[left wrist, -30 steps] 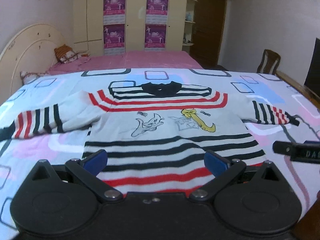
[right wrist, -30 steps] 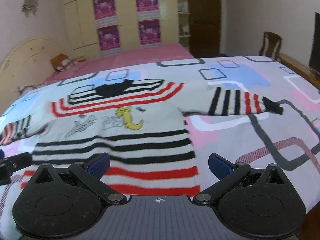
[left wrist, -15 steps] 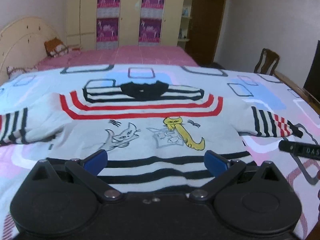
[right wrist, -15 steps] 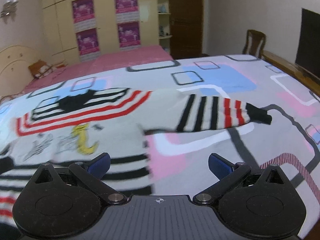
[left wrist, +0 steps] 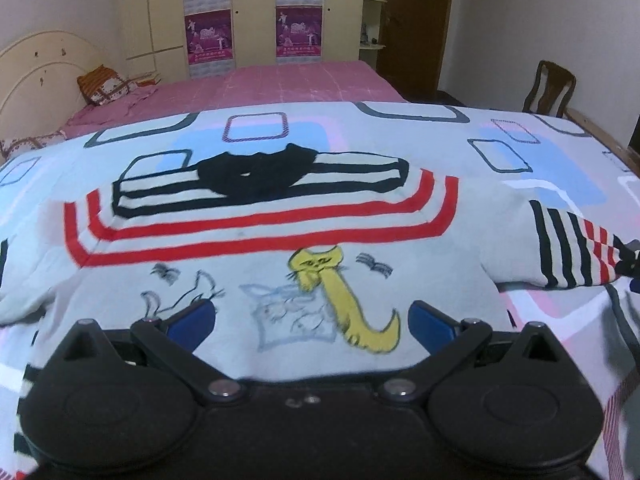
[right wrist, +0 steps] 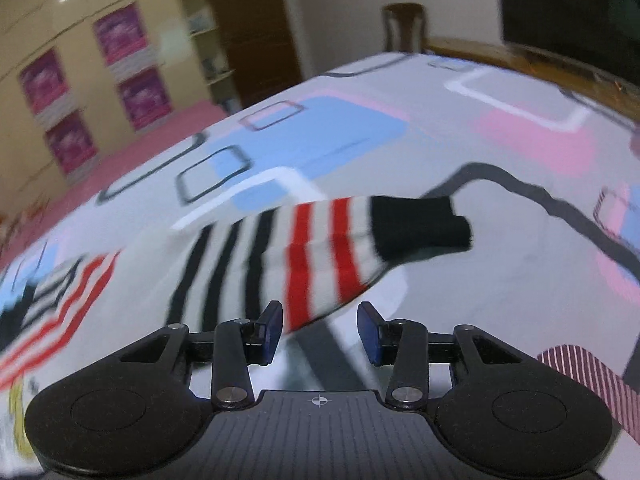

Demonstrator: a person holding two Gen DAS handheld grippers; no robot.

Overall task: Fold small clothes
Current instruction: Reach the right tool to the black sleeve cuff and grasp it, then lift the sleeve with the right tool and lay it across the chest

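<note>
A small white sweater (left wrist: 280, 240) with red and black stripes, a black collar and cartoon cats lies spread flat, front up, on a patterned bedspread (left wrist: 500, 152). My left gripper (left wrist: 312, 320) hovers open over the cat drawings with nothing between its fingers. In the right wrist view the sweater's right sleeve (right wrist: 312, 248) ends in a black cuff (right wrist: 416, 224). My right gripper (right wrist: 320, 330) is at the sleeve's near edge by the red stripes. Its jaws are closing, the sleeve's edge sits between them, and a gap still shows beside the right pad.
Behind the bedspread lie a second bed with a pink cover (left wrist: 280, 84) and a cream headboard (left wrist: 40, 64). A wardrobe with purple posters (left wrist: 252, 12) lines the back wall. A wooden chair (left wrist: 552, 88) and the bed's wooden edge (right wrist: 520, 56) are at the right.
My left gripper has moved forward from the sweater's hem to over its chest. My right gripper has swung right to the sleeve's end, rolled, and its jaws have narrowed.
</note>
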